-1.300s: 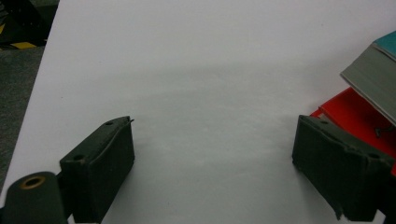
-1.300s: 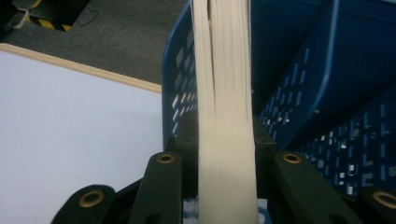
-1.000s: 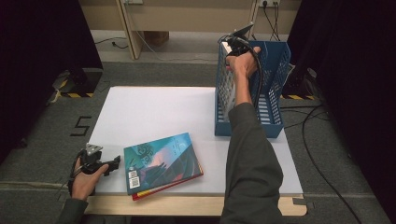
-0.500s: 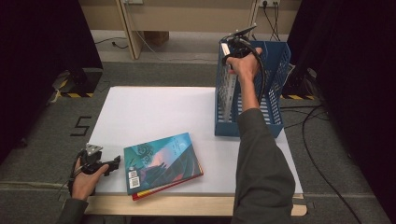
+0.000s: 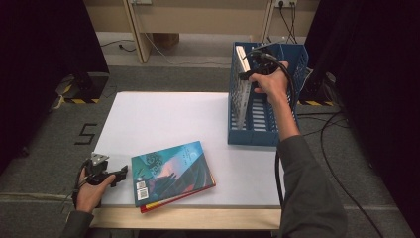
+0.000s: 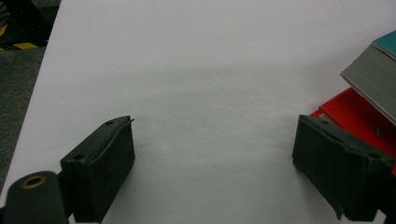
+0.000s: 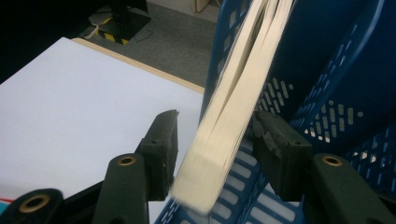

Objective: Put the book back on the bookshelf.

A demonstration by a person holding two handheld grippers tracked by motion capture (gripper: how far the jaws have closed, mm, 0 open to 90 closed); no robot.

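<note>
A blue slotted file rack stands at the table's right side, with a pale-paged book upright in its left compartment. My right gripper hovers over the rack's top. Its jaws have just been opening. In the right gripper view the book's page edge lies between the jaws of that gripper, and a gap shows on each side. A teal book lies on a red book near the front edge. My left gripper rests open on the table, just left of them.
The white table top stretches bare between the rack and the books. In the left gripper view the teal book's corner and the red cover sit by the right jaw. Cables trail on the floor at the right.
The right gripper's jaws have spread apart from the upright book, and the hand has drifted right and slightly nearer. The book stays standing in the rack. The left hand has not moved.
</note>
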